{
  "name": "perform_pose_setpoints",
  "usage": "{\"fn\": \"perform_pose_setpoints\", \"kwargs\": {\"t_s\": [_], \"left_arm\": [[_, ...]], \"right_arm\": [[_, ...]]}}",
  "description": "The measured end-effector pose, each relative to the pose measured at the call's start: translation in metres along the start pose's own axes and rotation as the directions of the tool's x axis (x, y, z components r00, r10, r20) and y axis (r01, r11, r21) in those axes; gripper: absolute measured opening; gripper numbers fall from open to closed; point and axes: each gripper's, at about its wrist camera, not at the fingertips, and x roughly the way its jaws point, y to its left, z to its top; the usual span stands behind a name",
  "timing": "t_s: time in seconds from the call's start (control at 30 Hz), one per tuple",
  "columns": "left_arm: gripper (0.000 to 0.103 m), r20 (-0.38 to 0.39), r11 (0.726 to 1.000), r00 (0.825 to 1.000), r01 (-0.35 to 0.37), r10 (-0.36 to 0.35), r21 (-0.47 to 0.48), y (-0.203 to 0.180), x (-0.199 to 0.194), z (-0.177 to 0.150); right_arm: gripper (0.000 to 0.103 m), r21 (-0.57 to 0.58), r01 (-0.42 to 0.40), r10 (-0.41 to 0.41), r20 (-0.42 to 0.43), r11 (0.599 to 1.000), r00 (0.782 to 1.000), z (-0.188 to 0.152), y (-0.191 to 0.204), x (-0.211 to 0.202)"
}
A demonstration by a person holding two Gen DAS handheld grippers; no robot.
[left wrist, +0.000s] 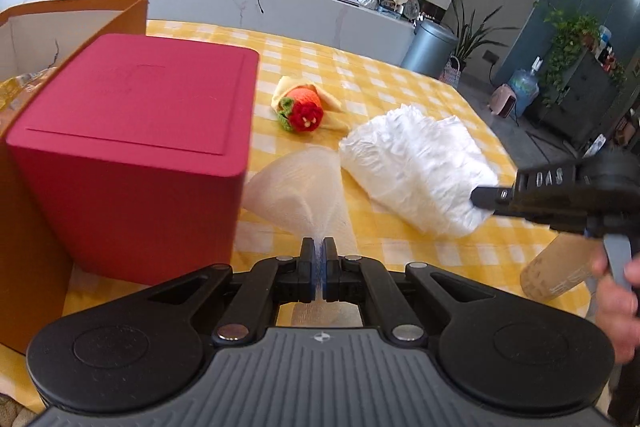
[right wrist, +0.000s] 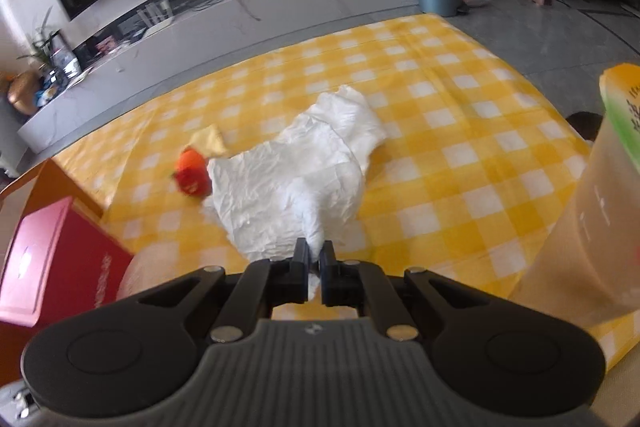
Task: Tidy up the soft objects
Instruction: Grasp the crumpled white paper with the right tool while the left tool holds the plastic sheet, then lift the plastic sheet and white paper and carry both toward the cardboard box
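The left gripper [left wrist: 319, 251] pinched a thin white sheet [left wrist: 296, 191] beside the red box [left wrist: 136, 143]; the right gripper [right wrist: 315, 254] pinched the crumpled white cloth [right wrist: 296, 187] (right of the crocheted toy [left wrist: 300, 105]) on the table [right wrist: 460, 131].

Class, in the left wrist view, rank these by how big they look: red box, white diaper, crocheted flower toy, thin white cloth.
1. Red box, nearest the camera, which helps it look big.
2. White diaper.
3. Thin white cloth, close to the diaper in apparent size, so that order is unsure.
4. Crocheted flower toy, clearly smallest, though farthest away.
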Motion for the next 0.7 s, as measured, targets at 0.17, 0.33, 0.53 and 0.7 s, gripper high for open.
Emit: {"fn": "perform_pose_setpoints", "kwargs": {"t_s": [0.17, 0.33, 0.53, 0.7], "left_arm": [[0.003, 0.016, 1.000, 0.999, 0.029, -0.029, -0.008, 0.006, -0.009, 0.005], [0.003, 0.046, 0.998, 0.997, 0.063, -0.063, 0.002, 0.009, -0.019, 0.007], [0.003, 0.079, 0.997, 0.994, 0.066, -0.070, 0.048, 0.005, -0.030, 0.008], [0.003, 0.115, 0.996, 0.991, 0.064, -0.071, 0.056, 0.008, -0.041, 0.007]], "right_arm": [[0.002, -0.102, -0.054, 0.056, 0.022, 0.993, 0.998, -0.011, 0.029, -0.026], [0.002, -0.192, -0.065, 0.088, 0.116, 0.979, 0.989, -0.011, 0.054, -0.070], [0.002, -0.259, -0.061, 0.115, 0.199, 0.964, 0.973, -0.011, 0.075, -0.123], [0.002, -0.323, -0.012, 0.088, 0.221, 0.946, 0.971, -0.025, 0.088, -0.157]]}}
